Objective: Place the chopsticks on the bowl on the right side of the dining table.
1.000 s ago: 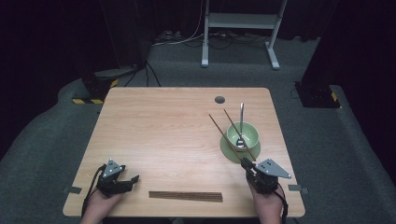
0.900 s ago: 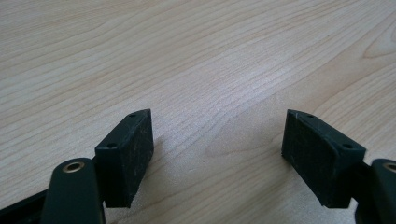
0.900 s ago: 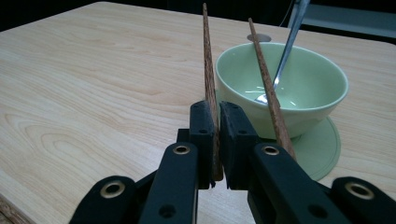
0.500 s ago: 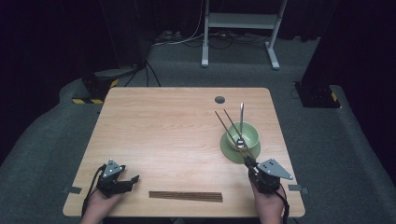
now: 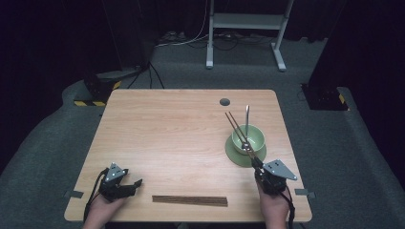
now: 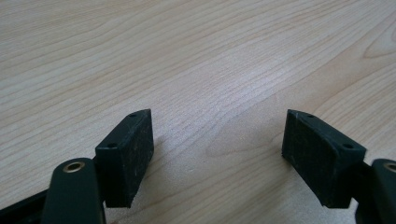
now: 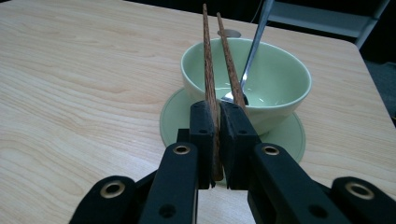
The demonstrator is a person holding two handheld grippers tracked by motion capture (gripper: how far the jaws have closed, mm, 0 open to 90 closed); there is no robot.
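Since the earlier frames, the pair of dark brown wooden chopsticks [image 5: 237, 128] has swung slightly, its far tips now nearer the upright metal spoon [image 5: 247, 125]; both hands have kept their places.

The right gripper [image 7: 216, 122] has its black fingers [image 7: 201, 135] pressed nearly together on the lower ends of the two chopsticks, which rise from the pads and lean over the pale green ceramic bowl [image 7: 280, 77]. That bowl stands on a matching pale green round saucer [image 7: 173, 112] near the right edge of the light wooden bench [image 5: 176, 129], and the spoon rests in it with its handle pointing away from the person. In the high view the right gripper [image 5: 258, 166] sits just in front of the saucer.

The left gripper [image 6: 217, 140] has its fingers [image 6: 128, 149] spread wide with bare bench between them, holding and touching nothing. In the high view it [image 5: 133, 183] lies low at the bench's near left corner.

A second bundle of dark wooden sticks [image 5: 190, 200] lies flat along the near edge, between the two hands.

No brand, label or writing can be read on anything.
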